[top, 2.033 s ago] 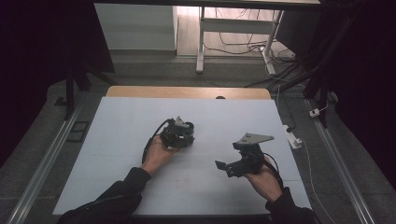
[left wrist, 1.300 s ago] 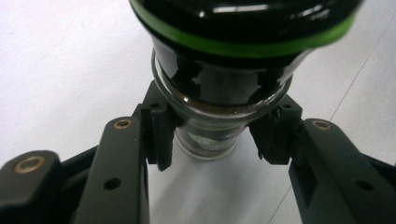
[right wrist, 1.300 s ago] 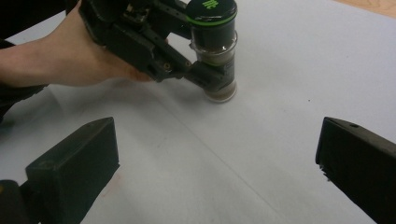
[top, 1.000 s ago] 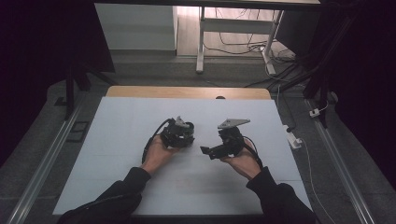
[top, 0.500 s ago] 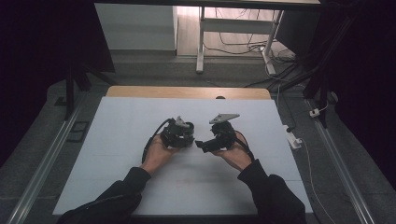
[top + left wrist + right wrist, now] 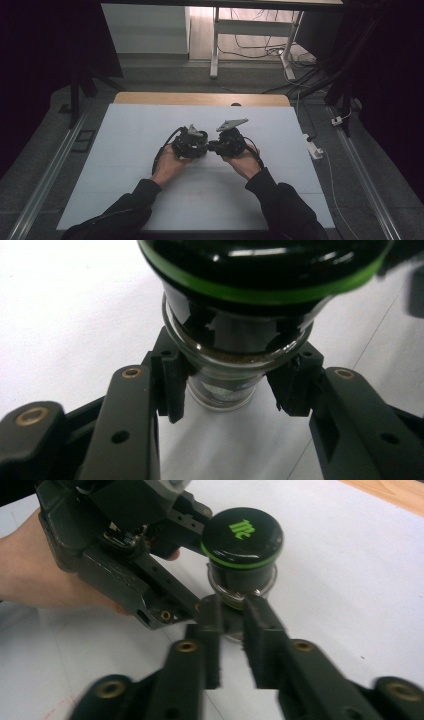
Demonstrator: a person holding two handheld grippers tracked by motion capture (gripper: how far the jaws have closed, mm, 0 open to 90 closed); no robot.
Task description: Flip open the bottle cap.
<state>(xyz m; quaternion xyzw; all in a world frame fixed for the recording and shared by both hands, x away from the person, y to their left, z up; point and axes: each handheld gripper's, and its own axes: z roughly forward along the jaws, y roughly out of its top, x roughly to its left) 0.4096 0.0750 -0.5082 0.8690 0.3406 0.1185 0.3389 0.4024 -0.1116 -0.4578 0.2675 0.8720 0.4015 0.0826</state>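
A small glass jar (image 6: 225,390) with a black cap (image 6: 242,535) ringed in green is held at mid-table. My left gripper (image 6: 230,390) is shut on the jar's neck just under the cap. The right gripper (image 6: 233,612) faces it from the right. Its jaws have just been closing and now stand narrow on the jar's glass lower part, which shows between them. In the high view the left gripper (image 6: 201,146) and right gripper (image 6: 211,146) meet tip to tip, with the jar (image 6: 202,136) between them. Both hands rest low over the white table (image 6: 150,130).
The table's wooden far edge (image 6: 200,99) lies beyond the hands. A white adapter with its cable (image 6: 314,149) lies off the right side. Metal rails (image 6: 45,180) run along the floor on both sides. Desk legs and cables (image 6: 250,45) stand at the back.
The right hand has moved left across the table to the left gripper, and its jaws have gone from wide to narrow around the jar. The left hand has kept still.
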